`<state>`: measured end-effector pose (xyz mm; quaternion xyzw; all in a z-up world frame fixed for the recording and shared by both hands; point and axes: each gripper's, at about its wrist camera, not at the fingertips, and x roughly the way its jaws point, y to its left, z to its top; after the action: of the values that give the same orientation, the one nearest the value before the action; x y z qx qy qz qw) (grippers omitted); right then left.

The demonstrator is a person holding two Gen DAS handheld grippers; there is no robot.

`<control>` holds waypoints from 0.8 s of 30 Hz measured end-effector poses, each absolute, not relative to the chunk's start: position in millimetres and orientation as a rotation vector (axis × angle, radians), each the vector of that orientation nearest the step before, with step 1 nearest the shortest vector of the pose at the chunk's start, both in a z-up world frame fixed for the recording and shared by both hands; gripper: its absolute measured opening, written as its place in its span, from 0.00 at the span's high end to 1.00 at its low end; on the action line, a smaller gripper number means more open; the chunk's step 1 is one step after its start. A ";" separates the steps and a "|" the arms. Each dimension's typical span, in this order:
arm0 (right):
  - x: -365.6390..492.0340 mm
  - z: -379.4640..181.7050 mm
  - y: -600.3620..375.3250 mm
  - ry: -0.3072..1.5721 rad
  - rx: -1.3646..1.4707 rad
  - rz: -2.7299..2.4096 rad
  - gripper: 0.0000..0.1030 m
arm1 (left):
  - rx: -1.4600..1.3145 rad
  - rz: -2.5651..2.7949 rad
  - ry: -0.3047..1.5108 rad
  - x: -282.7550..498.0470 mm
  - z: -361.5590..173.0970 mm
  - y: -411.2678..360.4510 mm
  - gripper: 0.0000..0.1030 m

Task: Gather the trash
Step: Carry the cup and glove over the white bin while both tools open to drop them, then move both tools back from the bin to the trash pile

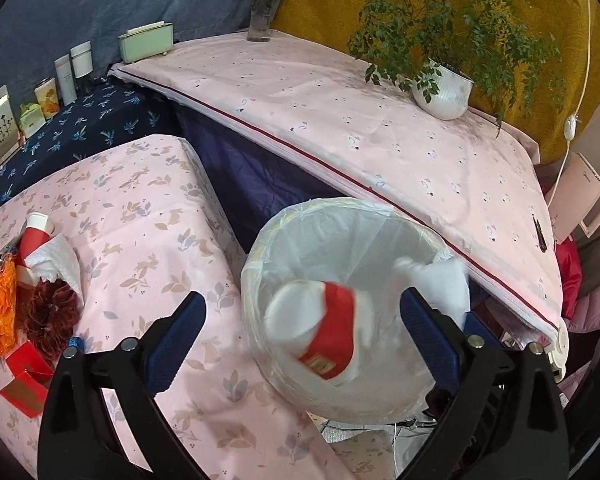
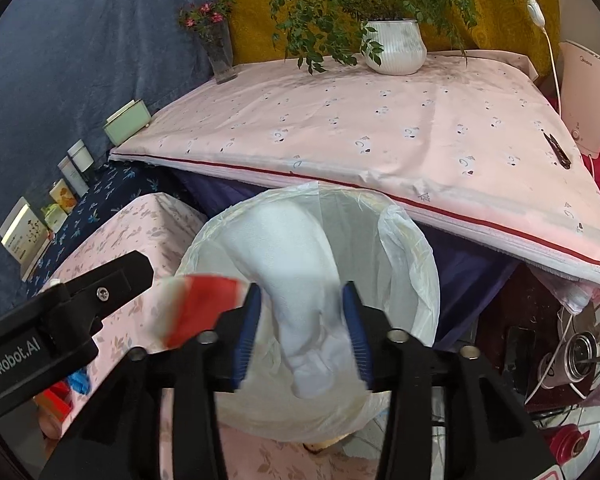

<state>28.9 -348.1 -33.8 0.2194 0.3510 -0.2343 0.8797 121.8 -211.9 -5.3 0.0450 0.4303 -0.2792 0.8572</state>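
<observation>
Two pieces were dropping: a red-and-white paper cup point(image 1: 320, 332) between the left gripper point(image 1: 300, 334)'s wide-apart jaws and a white tissue point(image 2: 300, 300) between the right gripper point(image 2: 302, 330)'s parted pads, both over the lined bin point(image 1: 260, 248). Judged risk: the cup, near the rim, could tip out onto the bench point(image 1: 140, 208), where more trash point(image 1: 40, 280) remained.

A red-and-white paper cup point(image 1: 320, 336), blurred, shows against the white bin liner point(image 1: 340, 240). The near table point(image 1: 148, 216) wears pink cloth with tan leaves; the far table point(image 1: 340, 120), paler pink, probably tiny dark sprigs.
</observation>
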 end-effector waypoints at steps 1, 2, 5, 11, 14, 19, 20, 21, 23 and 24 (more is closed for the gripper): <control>29.8 -33.0 -347.3 0.729 0.451 -0.491 0.52 | 0.091 -0.581 0.907 123.7 -6.0 -210.4 0.09; 31.4 -32.5 -347.2 0.729 0.445 -0.493 0.49 | 0.086 -0.576 0.909 125.4 -6.8 -208.3 0.09; 32.5 -31.6 -346.3 0.727 0.437 -0.496 0.46 | 0.069 -0.555 0.918 129.6 -9.6 -200.1 0.09; 31.3 -29.1 -338.9 0.726 0.440 -0.481 0.45 | 0.052 -0.500 0.904 128.6 -9.2 -179.0 0.09; 30.1 -26.5 -330.7 0.724 0.429 -0.471 0.42 | 0.062 -0.466 0.883 125.1 -6.2 -167.5 0.09; 29.9 -22.4 -309.7 0.725 0.407 -0.444 0.41 | 0.039 -0.409 0.874 121.3 -2.9 -139.0 0.09; 29.9 -21.7 -304.9 0.727 0.402 -0.437 0.41 | 0.032 -0.398 0.875 120.9 -3.0 -133.5 0.09; 30.1 -21.0 -300.1 0.728 0.396 -0.430 0.41 | 0.025 -0.383 0.878 120.9 -3.0 -126.5 0.09; 30.1 -19.5 -290.1 0.729 0.385 -0.415 0.39 | 0.012 -0.357 0.881 121.4 -2.9 -112.2 0.09; 30.5 -18.7 -284.9 0.730 0.379 -0.407 0.38 | 0.006 -0.342 0.882 121.4 -3.0 -106.0 0.09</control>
<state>30.5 -284.9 -18.7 0.1829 0.3523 -0.1965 0.8966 121.4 -106.0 -3.0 0.0031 0.4245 -0.1648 0.8903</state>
